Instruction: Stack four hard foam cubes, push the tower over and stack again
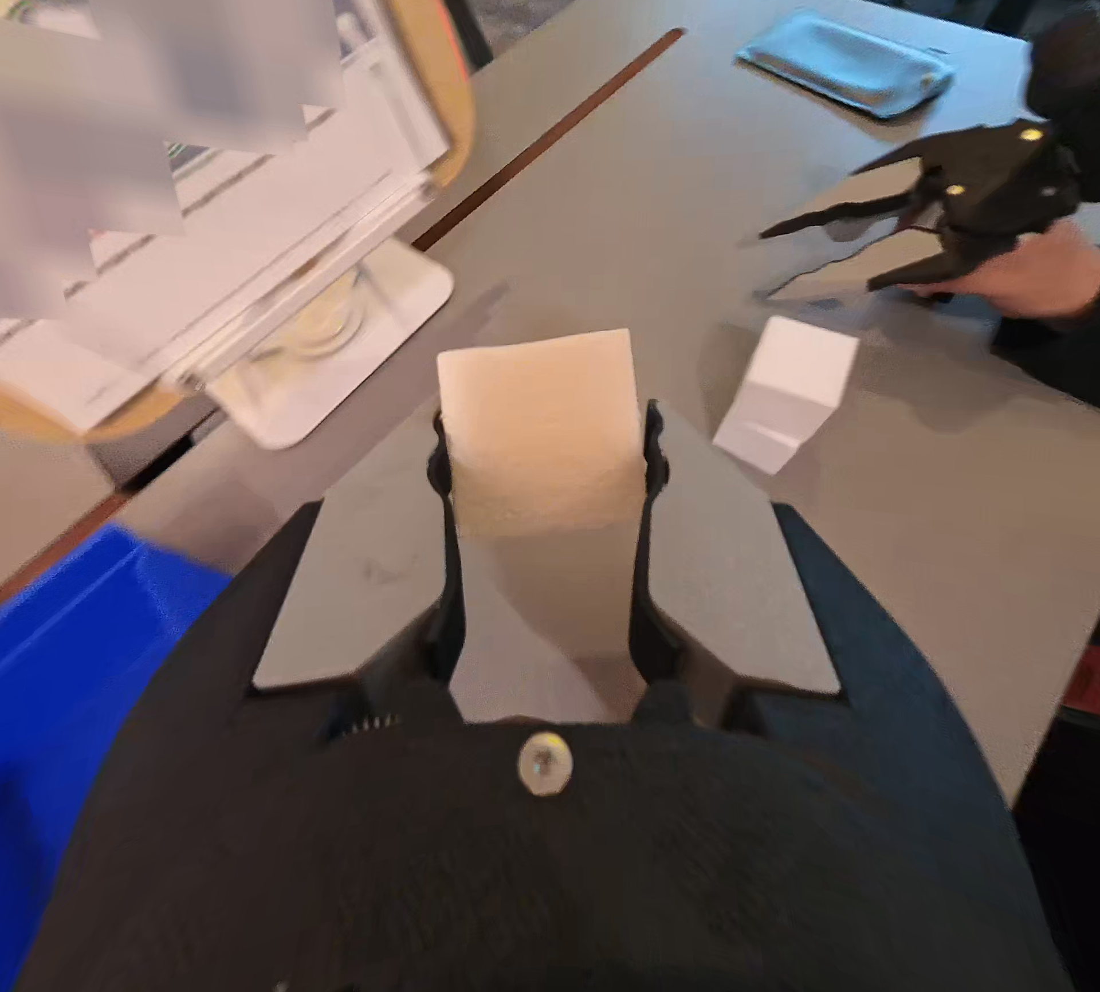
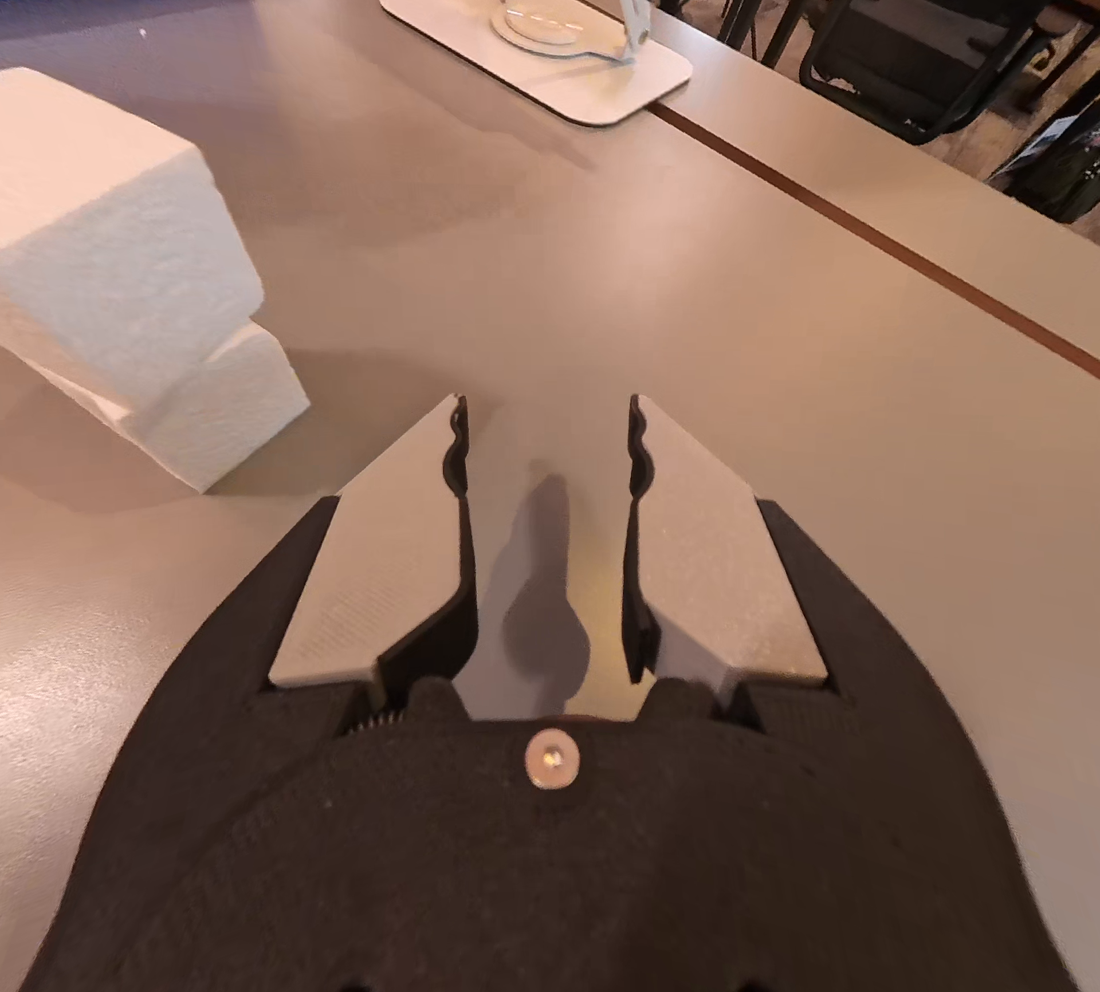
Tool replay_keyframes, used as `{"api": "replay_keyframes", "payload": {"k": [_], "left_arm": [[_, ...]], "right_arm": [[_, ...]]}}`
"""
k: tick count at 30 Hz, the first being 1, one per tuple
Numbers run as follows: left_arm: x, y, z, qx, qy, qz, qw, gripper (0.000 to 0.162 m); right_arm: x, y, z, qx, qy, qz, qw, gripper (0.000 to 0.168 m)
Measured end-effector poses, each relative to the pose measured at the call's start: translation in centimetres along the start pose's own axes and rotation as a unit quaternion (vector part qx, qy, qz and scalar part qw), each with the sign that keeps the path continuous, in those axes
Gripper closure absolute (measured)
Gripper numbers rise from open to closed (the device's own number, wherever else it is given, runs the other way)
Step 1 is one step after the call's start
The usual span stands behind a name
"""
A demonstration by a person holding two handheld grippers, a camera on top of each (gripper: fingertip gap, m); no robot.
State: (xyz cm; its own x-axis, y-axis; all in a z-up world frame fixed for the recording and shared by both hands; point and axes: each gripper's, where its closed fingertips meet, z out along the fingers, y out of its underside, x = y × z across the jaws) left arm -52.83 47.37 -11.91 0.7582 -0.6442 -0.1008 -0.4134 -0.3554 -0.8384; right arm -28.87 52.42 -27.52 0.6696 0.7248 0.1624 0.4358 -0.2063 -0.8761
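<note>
Now, held cube: white foam cube [image 1: 538, 437] sits tilted, lifted above the grey table [image 1: 684, 225]
Stack: three cubes [image 1: 784, 393] piled up straight, near right; top ones a bit crooked
Left gripper [image 1: 540, 443]: jaws squeeze the held cube's sides
Right gripper [image 2: 547, 431]: jaws apart, holding nothing; far right of stack
Room: white stand base [image 2: 536, 41], blue bin [image 1: 77, 666], grey tray [image 1: 845, 62], chairs behind

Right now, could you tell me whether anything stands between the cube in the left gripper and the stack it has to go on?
Nothing visible does: only bare table lies between the held cube and the stack.
</note>
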Motion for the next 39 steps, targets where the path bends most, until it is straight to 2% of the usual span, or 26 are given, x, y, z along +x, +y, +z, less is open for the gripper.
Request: {"api": "replay_keyframes", "payload": {"k": [4,6,11,16,20,27,34,39], "left_arm": [[6.3,-2.1,3.2,0.058,0.045,0.039,0.997,0.098],[8.0,-2.6,4.6,0.082,0.063,0.049,0.993,0.098],[8.7,-3.5,7.1,0.145,0.062,0.057,0.986,0.098],[8.3,-3.6,7.3,0.185,0.045,0.052,0.980,0.098],[8.4,-2.0,7.8,0.169,0.081,0.025,0.982,0.098],[9.0,-1.8,7.7,0.168,0.125,-0.016,0.978,0.098],[9.4,-1.8,7.2,0.166,0.133,-0.004,0.977,0.098],[11.2,-2.4,5.9,0.149,0.170,0.019,0.974,0.098]], "right_arm": [[0.8,0.8,-0.2,-0.009,0.004,0.000,1.000,0.116],[1.0,0.9,-0.2,-0.010,0.003,0.002,1.000,0.116],[0.9,1.4,0.2,-0.028,-0.014,0.012,0.999,0.116],[0.7,1.8,0.6,-0.044,-0.018,0.009,0.999,0.116],[0.8,1.6,0.5,-0.038,-0.003,-0.004,0.999,0.115],[0.5,1.0,-0.1,-0.015,0.009,-0.004,1.000,0.117],[0.1,1.2,0.1,-0.023,0.005,-0.016,1.000,0.119],[0.1,1.0,0.0,-0.019,0.004,-0.015,1.000,0.119]]}}
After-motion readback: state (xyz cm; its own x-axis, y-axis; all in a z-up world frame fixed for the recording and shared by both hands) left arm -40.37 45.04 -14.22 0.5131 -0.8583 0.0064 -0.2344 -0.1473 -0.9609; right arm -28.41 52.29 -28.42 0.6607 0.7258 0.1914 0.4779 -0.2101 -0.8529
